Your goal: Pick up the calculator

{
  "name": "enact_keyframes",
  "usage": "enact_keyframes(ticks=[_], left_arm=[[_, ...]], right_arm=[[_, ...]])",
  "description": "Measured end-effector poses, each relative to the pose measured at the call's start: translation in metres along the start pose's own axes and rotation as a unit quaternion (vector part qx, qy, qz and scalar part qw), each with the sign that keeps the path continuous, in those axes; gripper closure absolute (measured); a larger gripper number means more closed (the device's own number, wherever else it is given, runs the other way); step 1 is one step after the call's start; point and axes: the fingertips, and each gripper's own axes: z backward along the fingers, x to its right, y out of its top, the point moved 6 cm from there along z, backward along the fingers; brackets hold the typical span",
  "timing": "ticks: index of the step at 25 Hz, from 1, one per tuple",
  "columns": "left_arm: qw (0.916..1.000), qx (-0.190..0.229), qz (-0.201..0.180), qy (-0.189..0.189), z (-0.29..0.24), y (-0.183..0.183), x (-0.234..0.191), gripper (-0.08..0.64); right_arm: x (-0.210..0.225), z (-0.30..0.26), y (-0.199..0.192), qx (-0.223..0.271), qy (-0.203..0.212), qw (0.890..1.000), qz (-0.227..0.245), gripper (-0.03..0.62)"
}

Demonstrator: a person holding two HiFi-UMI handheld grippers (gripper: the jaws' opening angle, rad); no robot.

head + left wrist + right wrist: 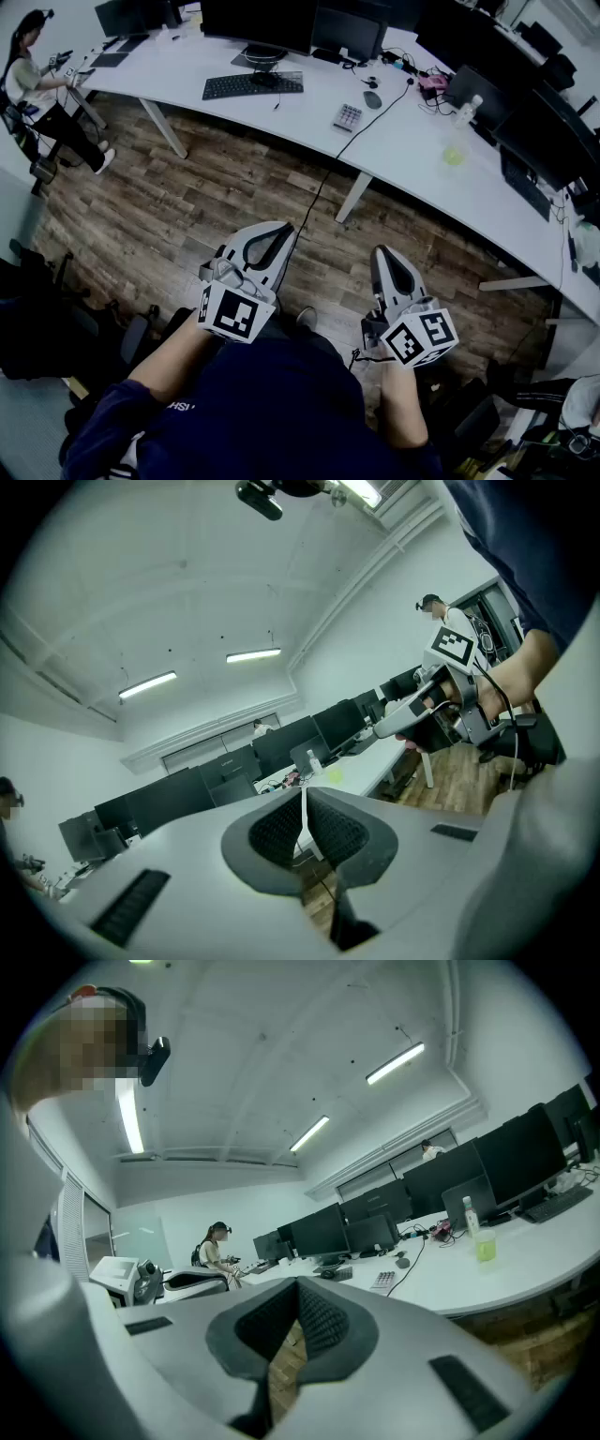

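left claw, right claw, both shut, side by side, nearly level

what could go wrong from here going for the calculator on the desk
1. Tongs of the left gripper and right gripper are both shut; unless one opens first, it would likely shove the calculator rather than grip it.
2. The black cable runs close beside the calculator; a tong could snag and drag it.
3. The calculator lies flat on the desk, so a grip may slip.
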Motion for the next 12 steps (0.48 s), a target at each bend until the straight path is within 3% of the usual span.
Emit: enact_keyframes(ticks=[12], left_arm=[[0.9999, 0.003, 0.013, 0.003, -0.0025, 0.0000, -0.0032, 0.518]], right_arm=[[0.0009, -0.0062, 0.0002, -0.002, 0.000, 1.000, 0.006, 0.589]])
